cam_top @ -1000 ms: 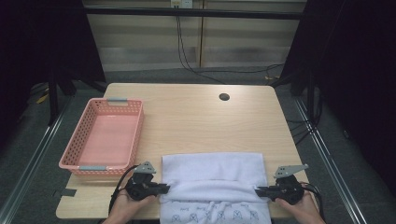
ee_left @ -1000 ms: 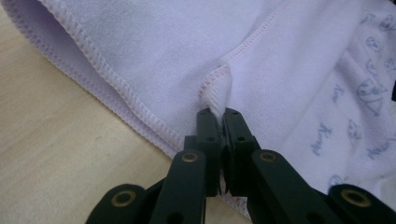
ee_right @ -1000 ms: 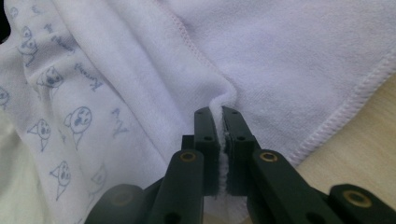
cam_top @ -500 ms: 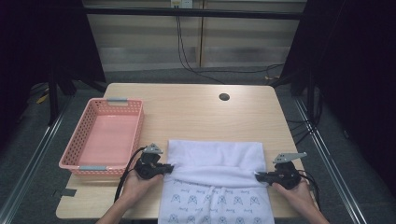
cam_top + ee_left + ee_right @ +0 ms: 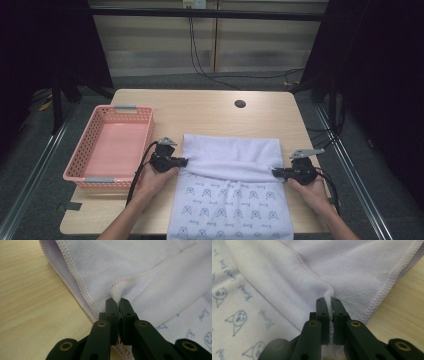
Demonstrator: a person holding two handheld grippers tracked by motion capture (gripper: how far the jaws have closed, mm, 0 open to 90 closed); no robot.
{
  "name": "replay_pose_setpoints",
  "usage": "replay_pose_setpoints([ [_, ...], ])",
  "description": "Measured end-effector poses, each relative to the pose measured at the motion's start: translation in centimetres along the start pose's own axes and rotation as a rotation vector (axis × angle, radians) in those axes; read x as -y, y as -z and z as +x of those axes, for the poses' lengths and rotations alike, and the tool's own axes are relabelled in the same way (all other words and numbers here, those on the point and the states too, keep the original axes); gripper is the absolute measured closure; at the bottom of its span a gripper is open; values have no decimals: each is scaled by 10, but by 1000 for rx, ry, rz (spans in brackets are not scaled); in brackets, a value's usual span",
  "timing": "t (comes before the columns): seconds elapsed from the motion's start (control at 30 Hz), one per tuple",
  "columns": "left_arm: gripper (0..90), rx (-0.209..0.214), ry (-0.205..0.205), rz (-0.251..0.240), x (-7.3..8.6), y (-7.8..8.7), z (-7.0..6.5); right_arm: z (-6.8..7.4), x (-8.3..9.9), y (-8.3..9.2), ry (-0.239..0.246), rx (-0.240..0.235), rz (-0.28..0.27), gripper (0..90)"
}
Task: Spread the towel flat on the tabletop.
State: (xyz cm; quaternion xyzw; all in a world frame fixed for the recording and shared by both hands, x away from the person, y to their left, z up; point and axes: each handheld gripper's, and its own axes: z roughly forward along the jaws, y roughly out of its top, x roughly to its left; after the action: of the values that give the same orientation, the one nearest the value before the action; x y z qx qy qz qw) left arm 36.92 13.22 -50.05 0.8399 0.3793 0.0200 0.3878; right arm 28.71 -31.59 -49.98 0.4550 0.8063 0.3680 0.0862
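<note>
A white towel (image 5: 230,165) with small blue printed figures lies spread on the wooden table (image 5: 200,112), its near part hanging over the front edge. My left gripper (image 5: 184,162) is shut on the towel's left edge, where a pinch of hemmed cloth (image 5: 117,291) bunches between the jaws (image 5: 117,302). At the towel's right edge my right gripper (image 5: 275,172) is shut on a fold of cloth (image 5: 329,293), which runs up between the closed jaws (image 5: 328,301). Between the two grips a fold line crosses the towel, with plain white cloth beyond it and printed cloth nearer me.
A pink plastic basket (image 5: 112,145) stands on the table's left side, close to my left gripper. A round cable hole (image 5: 240,104) sits at the table's back. Black cables (image 5: 137,172) trail from both grippers toward the front edge.
Both grippers have moved away from me across the table, dragging the held towel edge farther over. The towel now covers more of the table and its printed side shows near the front.
</note>
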Motion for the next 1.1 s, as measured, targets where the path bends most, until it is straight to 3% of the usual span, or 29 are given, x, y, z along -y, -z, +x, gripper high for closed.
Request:
replay_pose_setpoints([
  [0.17, 873, -19, 6, -4, -8, -5, 8, -7, -8, -6, 24, 15, -9, 868],
  [0.43, 873, -83, -15, 11, -24, -14, 15, -25, -24, -19, 7, 19, -18, 868],
  [0.5, 873, -106, 13, 12, -31, -19, 19, -35, -34, -26, 16, 31, -21, 868],
  [0.53, 873, -120, 5, 5, -37, -24, 21, -38, -36, -28, 9, 37, -22, 868],
  [0.77, 873, -110, 16, 26, -54, -33, 39, -57, -54, -41, -14, 60, -31, 868],
  [0.87, 873, -118, 69, -7, -60, -39, 47, -66, -62, -47, -34, 64, -41, 868],
  [1.0, 873, -139, 39, -2, -71, -46, 56, -77, -75, -56, -63, 93, -38, 868],
  [1.1, 873, -153, 41, 8, -79, -49, 63, -82, -82, -63, -88, 101, -45, 867],
])
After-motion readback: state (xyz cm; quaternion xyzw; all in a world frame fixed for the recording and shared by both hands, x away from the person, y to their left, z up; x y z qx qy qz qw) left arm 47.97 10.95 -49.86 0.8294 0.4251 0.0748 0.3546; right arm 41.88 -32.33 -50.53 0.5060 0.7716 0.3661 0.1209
